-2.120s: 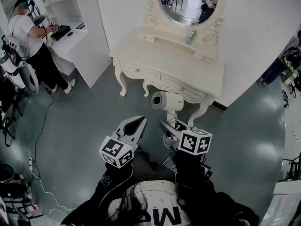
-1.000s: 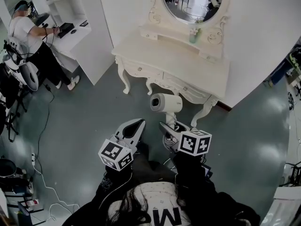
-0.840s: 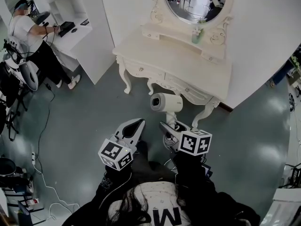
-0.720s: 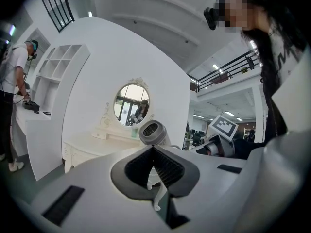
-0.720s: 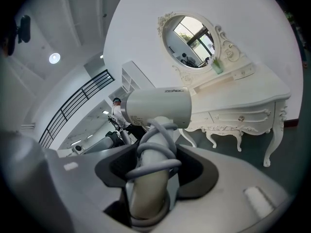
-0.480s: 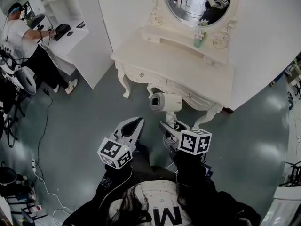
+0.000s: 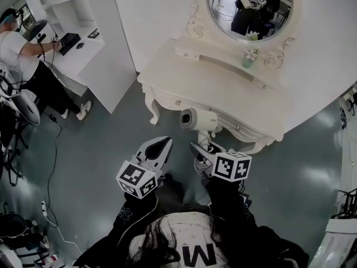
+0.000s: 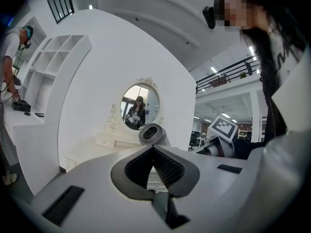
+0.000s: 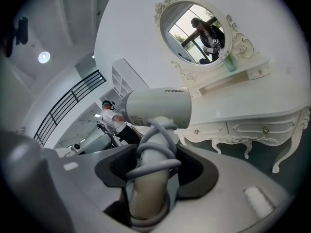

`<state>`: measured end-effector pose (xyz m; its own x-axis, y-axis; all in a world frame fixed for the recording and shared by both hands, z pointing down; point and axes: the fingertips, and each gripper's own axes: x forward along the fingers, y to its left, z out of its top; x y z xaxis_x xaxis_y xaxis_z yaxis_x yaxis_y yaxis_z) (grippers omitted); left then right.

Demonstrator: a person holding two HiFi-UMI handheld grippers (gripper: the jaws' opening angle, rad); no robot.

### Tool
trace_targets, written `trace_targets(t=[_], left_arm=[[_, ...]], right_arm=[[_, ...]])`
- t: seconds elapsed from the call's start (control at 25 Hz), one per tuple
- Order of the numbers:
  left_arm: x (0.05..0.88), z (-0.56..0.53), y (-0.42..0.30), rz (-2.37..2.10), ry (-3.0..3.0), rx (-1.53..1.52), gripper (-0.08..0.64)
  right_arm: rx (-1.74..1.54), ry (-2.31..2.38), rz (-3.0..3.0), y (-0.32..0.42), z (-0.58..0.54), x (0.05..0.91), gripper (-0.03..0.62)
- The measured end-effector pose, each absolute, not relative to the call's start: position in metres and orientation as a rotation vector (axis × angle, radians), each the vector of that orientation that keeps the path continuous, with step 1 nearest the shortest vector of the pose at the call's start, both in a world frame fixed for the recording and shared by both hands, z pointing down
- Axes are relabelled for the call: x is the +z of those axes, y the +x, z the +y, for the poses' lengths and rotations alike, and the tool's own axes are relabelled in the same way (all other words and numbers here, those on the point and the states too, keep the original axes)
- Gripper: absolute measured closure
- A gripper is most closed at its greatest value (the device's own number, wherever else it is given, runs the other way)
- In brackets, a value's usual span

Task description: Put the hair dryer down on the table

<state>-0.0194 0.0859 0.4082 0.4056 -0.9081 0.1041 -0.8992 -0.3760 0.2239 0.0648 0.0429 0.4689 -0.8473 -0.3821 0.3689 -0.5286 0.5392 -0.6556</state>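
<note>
My left gripper (image 7: 165,143) (image 8: 154,147) has its jaws pressed together along their ribbed pads, with nothing between them. It sits just beside my right gripper (image 7: 204,149) (image 9: 155,160), apart from it and touching nothing.

My right jaws are spread only as wide as the handle of the hair dryer (image 7: 198,119) (image 9: 158,108) and pinch it from both sides. A grey cord (image 9: 154,166) is wound in loops round that handle, so my pads press on cord and handle together. The dryer stands upright from my grip, handle down, with its white barrel lying crosswise above my jaws. In the head view its open end faces my left.

The dryer is up in my grip, not on the table. From the head view the barrel shows against the front edge of the white dressing table (image 7: 223,91) (image 9: 252,107), by its drawers, with grey floor (image 7: 100,149) beneath.

At the back of the table top a raised ledge carries a small greenish bottle (image 7: 247,60) (image 9: 231,63), and behind it an oval mirror (image 7: 248,7) (image 9: 197,33). Far off to my left a person (image 7: 17,46) stands at a white shelf unit (image 7: 72,4).
</note>
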Motion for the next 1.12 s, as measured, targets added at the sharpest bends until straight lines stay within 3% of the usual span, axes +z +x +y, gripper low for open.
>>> trace_targets(t=[0.48, 1.12], left_arm=[[0.413, 0.044, -0.104, -1.493, 2.461, -0.076, 0.56], [0.433, 0.004, -0.103, -1.36, 2.477, -0.055, 0.56]], right_arm=[[1.205, 0.861, -2.568, -0.018, 0.014, 0.468, 0.344], [1.264, 0.978, -2.49, -0.014, -0.029, 0.489, 0.344]])
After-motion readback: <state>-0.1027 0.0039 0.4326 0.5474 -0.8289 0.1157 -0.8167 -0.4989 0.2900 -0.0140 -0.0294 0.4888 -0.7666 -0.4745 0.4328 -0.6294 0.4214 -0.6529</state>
